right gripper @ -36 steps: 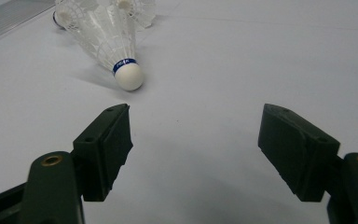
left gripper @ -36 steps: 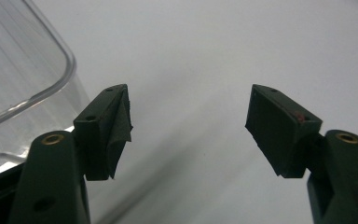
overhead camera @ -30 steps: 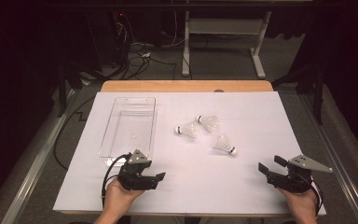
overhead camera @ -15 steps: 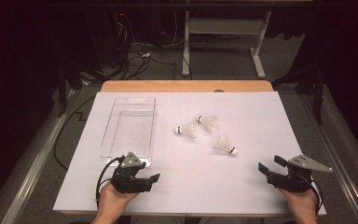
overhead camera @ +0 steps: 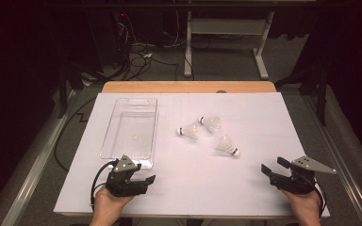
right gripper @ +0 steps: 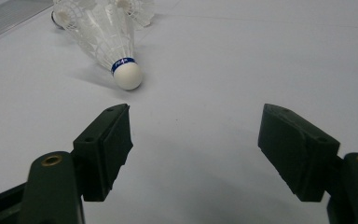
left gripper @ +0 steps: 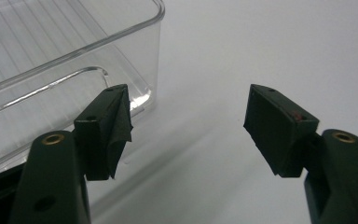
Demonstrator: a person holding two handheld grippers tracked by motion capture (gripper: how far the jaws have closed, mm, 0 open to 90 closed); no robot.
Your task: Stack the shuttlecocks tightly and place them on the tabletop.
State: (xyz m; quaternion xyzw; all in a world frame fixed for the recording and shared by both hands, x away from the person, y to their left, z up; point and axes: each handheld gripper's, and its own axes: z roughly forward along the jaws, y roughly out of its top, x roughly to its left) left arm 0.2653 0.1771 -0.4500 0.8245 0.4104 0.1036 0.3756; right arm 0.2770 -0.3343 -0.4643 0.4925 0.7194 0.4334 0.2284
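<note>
A big white sheet [overhead camera: 193, 188] covers the table. Two hands come in from the near edge, and each one holds a black gripper.

The left gripper [overhead camera: 143, 181] sits low at the near left of the sheet. Its jaws are spread wide apart with nothing between them. Just past it is a clear plastic box [overhead camera: 122, 106]. The box is long and runs from near to far on the left side of the sheet. In the left gripper view the near corner of the box [left gripper: 135, 42] is right beside the gripper's [left gripper: 189, 123] left jaw, but they do not touch.

The right gripper [overhead camera: 271, 170] is at the near right of the sheet. Its jaws are spread wide too, and they hold nothing.

Three white shuttlecocks lie on their sides in the middle of the sheet, to the right of the box. The nearest shuttlecock [overhead camera: 228, 145] has its round cork tip pointing toward the right gripper. In the right gripper view this shuttlecock [right gripper: 109, 44] lies a little way past the gripper's [right gripper: 196, 144] left jaw, and you can see a blue band by its white tip. The left shuttlecock [overhead camera: 188, 131] and the far shuttlecock [overhead camera: 209, 123] lie close together, just beyond the nearest one.

Both grippers are well apart from each other.
</note>
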